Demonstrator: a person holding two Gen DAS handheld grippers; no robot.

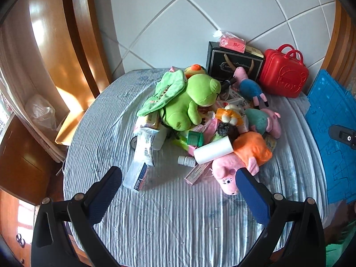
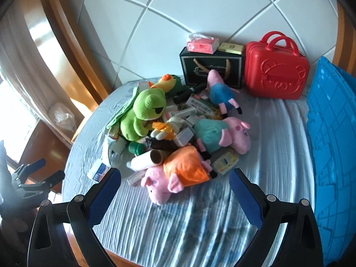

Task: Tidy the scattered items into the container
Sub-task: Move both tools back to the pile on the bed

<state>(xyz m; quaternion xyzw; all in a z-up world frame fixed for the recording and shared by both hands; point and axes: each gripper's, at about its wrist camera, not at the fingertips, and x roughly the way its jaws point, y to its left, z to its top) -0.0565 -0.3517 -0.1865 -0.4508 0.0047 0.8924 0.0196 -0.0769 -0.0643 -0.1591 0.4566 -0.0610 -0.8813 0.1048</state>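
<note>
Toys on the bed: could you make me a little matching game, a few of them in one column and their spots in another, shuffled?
Things:
1. green frog plush
2. red case
3. pig plush in orange
4. pink tissue pack

Places:
A. on top of the black gift box
B. front of the pile, nearest the grippers
C. left side of the pile
D. against the wall, right of the black box

Pairs: 1-C, 2-D, 3-B, 4-A

Toy pile [image 1: 200, 120] mid-bed, blue container [image 1: 333, 133] right

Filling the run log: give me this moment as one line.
left gripper open, empty | right gripper open, empty, nearest orange-dressed pig plush | toy pile untouched on bed | blue container at right
</note>
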